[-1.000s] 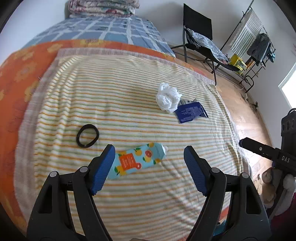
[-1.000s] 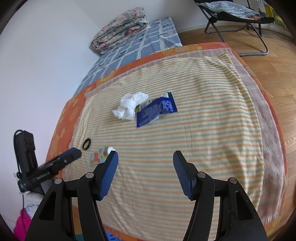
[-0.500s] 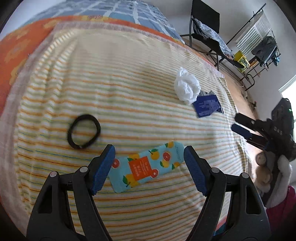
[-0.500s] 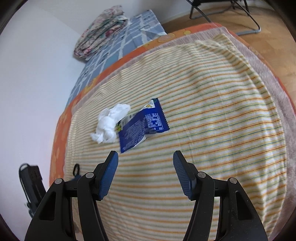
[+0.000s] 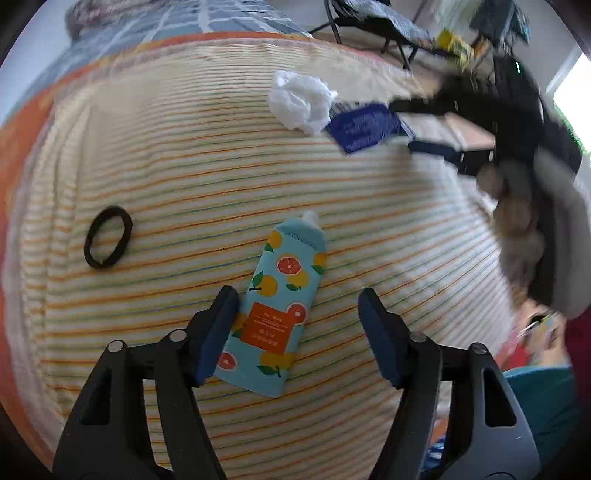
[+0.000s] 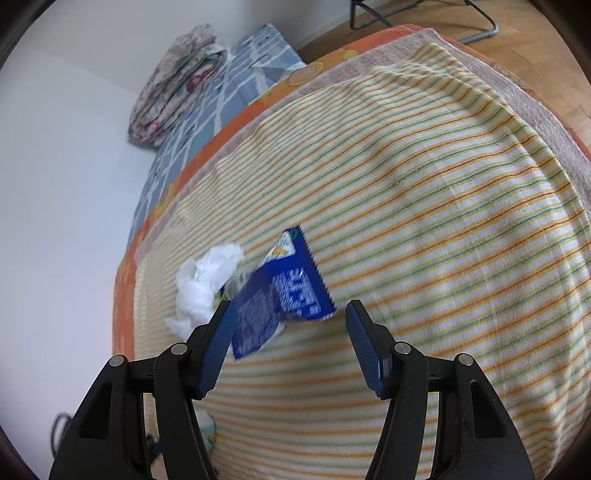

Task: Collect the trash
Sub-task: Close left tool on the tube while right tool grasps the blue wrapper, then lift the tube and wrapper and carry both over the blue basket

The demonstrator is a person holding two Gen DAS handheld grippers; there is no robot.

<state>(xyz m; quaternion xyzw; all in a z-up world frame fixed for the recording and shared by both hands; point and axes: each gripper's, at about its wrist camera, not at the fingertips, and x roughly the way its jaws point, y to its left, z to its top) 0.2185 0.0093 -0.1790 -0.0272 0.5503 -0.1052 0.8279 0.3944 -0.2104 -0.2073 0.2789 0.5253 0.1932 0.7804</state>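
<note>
A light blue pouch with an orange fruit print (image 5: 280, 310) lies on the striped blanket (image 5: 184, 166), its lower end between the open fingers of my left gripper (image 5: 295, 332). A crumpled white tissue (image 5: 301, 99) and a blue wrapper (image 5: 364, 125) lie farther back. My right gripper (image 6: 288, 343) is open, its fingers around the near end of the blue wrapper (image 6: 280, 295), with the tissue (image 6: 205, 284) just to the left. The right gripper also shows blurred in the left wrist view (image 5: 424, 125).
A black hair band (image 5: 108, 236) lies left of the pouch. A folded quilt (image 6: 177, 81) sits at the bed's far end. A black folding chair (image 5: 373, 22) and wooden floor (image 6: 517, 37) lie beyond the bed.
Both grippers have moved forward and down. The pouch now reaches between my left fingers. The blue wrapper now reaches between my right fingers. Both stay open.
</note>
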